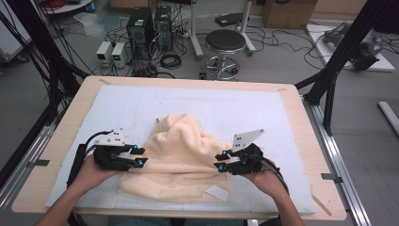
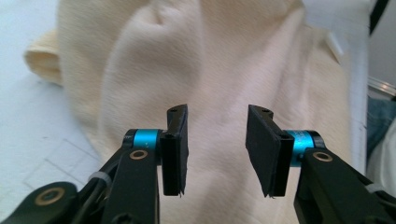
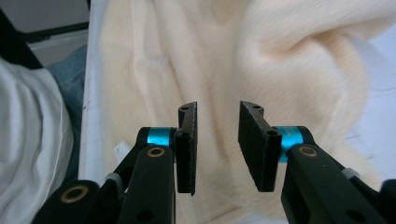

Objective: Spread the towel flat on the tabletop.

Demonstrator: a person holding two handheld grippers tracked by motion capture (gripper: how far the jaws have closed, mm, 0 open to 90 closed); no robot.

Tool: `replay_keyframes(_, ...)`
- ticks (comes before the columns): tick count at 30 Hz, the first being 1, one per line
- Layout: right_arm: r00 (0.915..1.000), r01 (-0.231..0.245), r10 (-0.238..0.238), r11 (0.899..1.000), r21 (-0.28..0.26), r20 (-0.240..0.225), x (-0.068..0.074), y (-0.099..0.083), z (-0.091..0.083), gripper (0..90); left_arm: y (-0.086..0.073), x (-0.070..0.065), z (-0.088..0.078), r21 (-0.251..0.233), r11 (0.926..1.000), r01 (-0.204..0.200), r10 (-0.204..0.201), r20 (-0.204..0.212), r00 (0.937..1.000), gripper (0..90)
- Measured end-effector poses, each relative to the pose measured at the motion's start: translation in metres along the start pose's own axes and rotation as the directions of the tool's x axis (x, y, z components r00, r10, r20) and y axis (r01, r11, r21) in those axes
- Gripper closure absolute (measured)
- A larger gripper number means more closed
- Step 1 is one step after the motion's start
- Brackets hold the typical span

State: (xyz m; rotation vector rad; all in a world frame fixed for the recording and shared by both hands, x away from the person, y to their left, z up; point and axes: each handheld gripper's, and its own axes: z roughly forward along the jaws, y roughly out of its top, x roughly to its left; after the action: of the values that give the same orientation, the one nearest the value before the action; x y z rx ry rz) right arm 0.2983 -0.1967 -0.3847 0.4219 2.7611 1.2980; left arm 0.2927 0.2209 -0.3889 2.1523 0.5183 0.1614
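Observation:
A cream fleece towel [image 1: 179,150] lies crumpled in a heap on the white mat [image 1: 141,101], with a white label [image 1: 217,192] near its front edge. My left gripper [image 1: 140,156] hovers at the towel's left side and points right, toward the cloth. From the opposite side my right gripper [image 1: 220,160] points left at the towel. In the left gripper view the left gripper [image 2: 217,149] is open, with a bare gap between the pads and the towel [image 2: 210,56] beyond. The right gripper [image 3: 217,147] is likewise open over the towel [image 3: 289,51], gripping nothing.
The mat covers a wooden table [image 1: 306,141] ringed by black frame posts [image 1: 346,42]. Behind the table stand a round stool [image 1: 225,44], computer towers [image 1: 141,26] and tangled cables on the floor. The person's white shirt [image 3: 28,140] shows in the right gripper view.

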Motion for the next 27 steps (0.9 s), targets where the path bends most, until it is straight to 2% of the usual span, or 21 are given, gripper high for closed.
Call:
replay_keyframes(2, 1.0, -0.002, 0.002, 1.0, 0.018, 0.005, 0.001, -0.005, 0.004, 64.3, -0.003, -0.001, 0.002, 0.009, 1.0, -0.002, 0.002, -0.004, 1.0, 59.1)
replay_keyframes(5, 1.0, -0.001, 0.001, 0.999, 0.04, 0.0, 0.002, -0.011, 0.011, 60.6, -0.009, -0.002, 0.007, 0.031, 0.9994, 0.017, -0.017, -0.009, 0.9998, 55.9)
replay_keyframes(10, 0.999, 0.043, -0.042, 0.998, 0.037, -0.015, 0.015, -0.014, 0.013, 62.0, -0.012, -0.013, -0.002, 0.011, 0.9997, -0.02, 0.02, -0.012, 0.9997, 55.3)
replay_keyframes(15, 0.9991, 0.023, -0.022, 0.999, 0.037, -0.036, 0.017, -0.024, 0.014, 64.6, -0.016, -0.02, -0.011, 0.001, 0.9994, -0.035, 0.035, 0.019, 0.9992, 62.2)
replay_keyframes(17, 0.9992, 0.018, -0.017, 0.999, 0.046, -0.036, 0.018, -0.028, 0.014, 65.0, -0.021, -0.022, -0.009, 0.025, 0.9987, -0.044, 0.043, 0.028, 0.9987, 63.1)
replay_keyframes(19, 0.9992, 0.034, -0.032, 0.998, 0.06, -0.022, 0.02, -0.032, 0.015, 65.8, -0.027, -0.022, -0.006, 0.055, 0.9973, -0.049, 0.047, 0.031, 0.9984, 62.5)
replay_keyframes(21, 0.9989, 0.028, -0.026, 0.998, 0.062, -0.04, 0.021, -0.037, 0.016, 66.6, -0.034, -0.023, -0.002, 0.08, 0.9958, -0.043, 0.04, 0.048, 0.9981, 61.8)
replay_keyframes(24, 0.9985, 0.029, -0.024, 0.994, 0.103, -0.048, 0.021, -0.043, 0.021, 65.2, -0.041, -0.024, 0.007, 0.127, 0.9911, -0.042, 0.034, 0.062, 0.9975, 59.9)
replay_keyframes(25, 0.9986, 0.031, -0.026, 0.992, 0.123, -0.046, 0.021, -0.044, 0.024, 64.8, -0.043, -0.023, 0.01, 0.154, 0.9866, -0.053, 0.043, 0.072, 0.9965, 59.9)
replay_keyframes(26, 0.9988, 0.03, -0.025, 0.992, 0.123, -0.041, 0.022, -0.046, 0.026, 65.7, -0.045, -0.025, 0.013, 0.163, 0.9857, -0.042, 0.031, 0.072, 0.9969, 60.3)
replay_keyframes(27, 0.999, 0.029, -0.025, 0.992, 0.12, -0.036, 0.021, -0.047, 0.026, 67.4, -0.046, -0.026, 0.015, 0.168, 0.9843, -0.055, 0.043, 0.069, 0.9966, 61.2)
